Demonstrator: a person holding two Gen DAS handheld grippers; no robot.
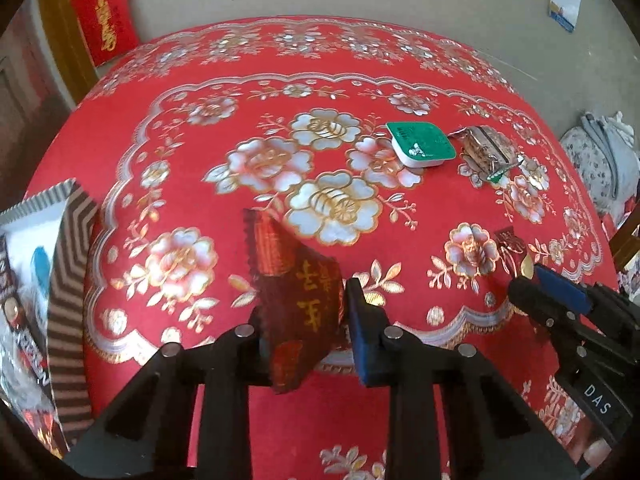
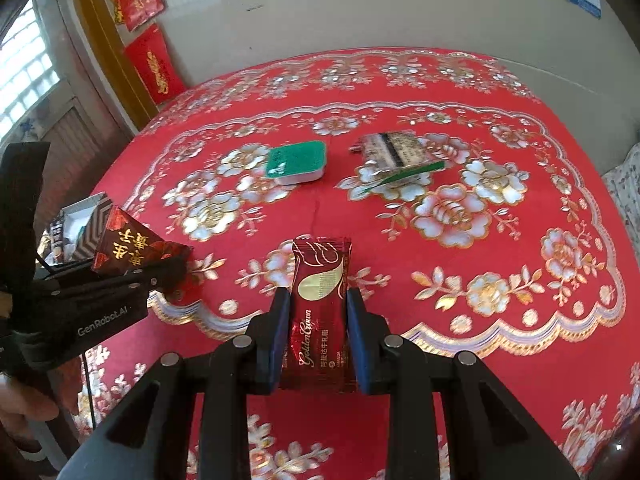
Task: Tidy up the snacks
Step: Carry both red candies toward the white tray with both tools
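My left gripper (image 1: 306,320) is shut on a dark red snack packet with gold characters (image 1: 298,292), held above the table's front edge; the packet also shows in the right wrist view (image 2: 132,254). My right gripper (image 2: 318,320) is shut on a red Golden Crown snack bar (image 2: 320,312), held upright above the table. The right gripper also shows in the left wrist view (image 1: 560,292) at the right. A green-lidded white tub (image 1: 424,144) (image 2: 298,162) and a silver-brown wrapped snack (image 1: 486,148) (image 2: 394,150) lie on the red floral tablecloth (image 1: 200,152) farther back.
A box with brown zigzag sides (image 1: 66,280) (image 2: 86,224) holding packets stands at the left, beside the table edge. A wall with red hangings (image 2: 154,64) rises behind the table. A bundle of patterned cloth (image 1: 596,160) lies off the right side.
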